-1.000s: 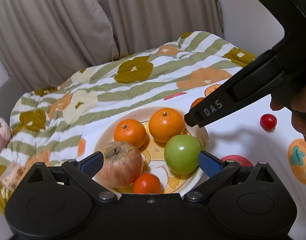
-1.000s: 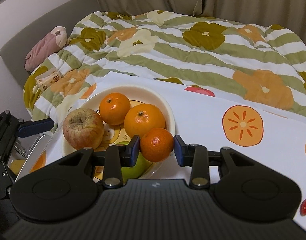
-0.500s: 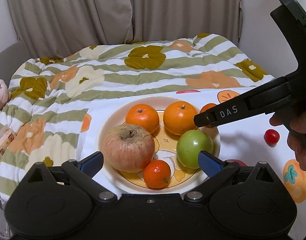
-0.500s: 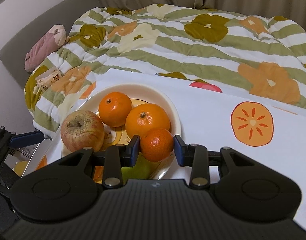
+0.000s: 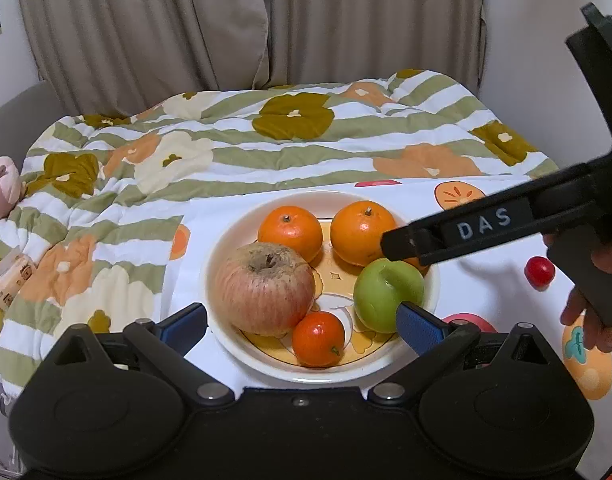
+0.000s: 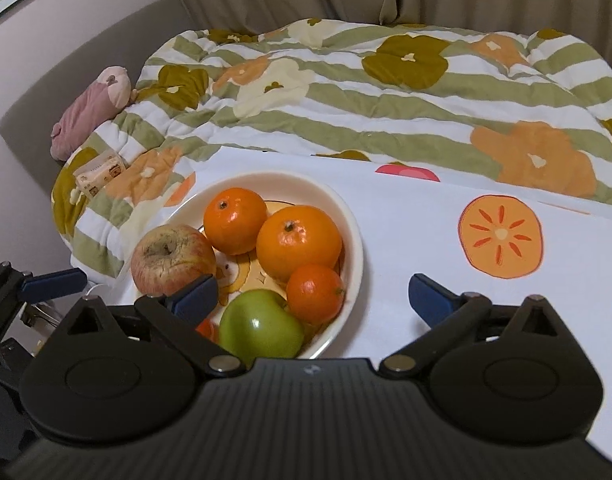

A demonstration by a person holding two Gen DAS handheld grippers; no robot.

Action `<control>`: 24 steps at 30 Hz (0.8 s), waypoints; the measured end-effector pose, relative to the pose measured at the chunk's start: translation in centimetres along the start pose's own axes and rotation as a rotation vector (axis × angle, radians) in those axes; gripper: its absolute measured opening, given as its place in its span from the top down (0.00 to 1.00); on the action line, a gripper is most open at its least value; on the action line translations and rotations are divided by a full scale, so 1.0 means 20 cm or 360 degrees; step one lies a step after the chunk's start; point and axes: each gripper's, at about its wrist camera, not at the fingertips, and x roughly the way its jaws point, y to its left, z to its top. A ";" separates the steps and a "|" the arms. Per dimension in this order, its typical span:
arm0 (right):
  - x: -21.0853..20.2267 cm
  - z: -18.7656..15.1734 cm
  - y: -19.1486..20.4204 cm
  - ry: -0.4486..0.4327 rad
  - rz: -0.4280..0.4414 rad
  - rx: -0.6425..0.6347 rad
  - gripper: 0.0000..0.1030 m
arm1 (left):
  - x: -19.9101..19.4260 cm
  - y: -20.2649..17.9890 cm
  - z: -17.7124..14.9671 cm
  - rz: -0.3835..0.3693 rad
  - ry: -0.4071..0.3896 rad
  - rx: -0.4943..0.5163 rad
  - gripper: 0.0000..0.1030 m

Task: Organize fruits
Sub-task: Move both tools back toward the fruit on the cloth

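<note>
With its small tangerine (image 6: 315,293) sitting in the bowl (image 6: 356,248), the released right claw (image 6: 313,295) hangs nearest the red cherry tomato (image 5: 539,272), off to its right.

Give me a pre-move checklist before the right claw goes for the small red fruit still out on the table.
1. Right claw empty and open: ok, nothing between its fingers.
2. Small orange released into the bowl: ok, it rests beside the green apple.
3. Red fruit located: ok in the left view, on the cloth right of the bowl; not seen in the right view.
4. Path to the red fruit clear: cannot tell, the right claw's body and the hand block part of it.
5. Left claw out of the way: ok, open and hovering in front of the bowl.
</note>
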 end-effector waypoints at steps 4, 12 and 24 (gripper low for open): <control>-0.07 -0.01 0.00 -0.0020 -0.0013 0.0002 0.00 | -0.06 0.00 0.01 0.0045 -0.0054 -0.0026 0.01; -0.32 -0.04 -0.04 -0.0058 -0.0043 0.0015 0.00 | -0.20 -0.04 0.02 0.0083 -0.0101 -0.0054 0.01; -0.76 -0.23 -0.31 -0.0107 -0.0139 0.0053 0.00 | -0.41 -0.31 0.07 0.0024 -0.0106 -0.0040 0.01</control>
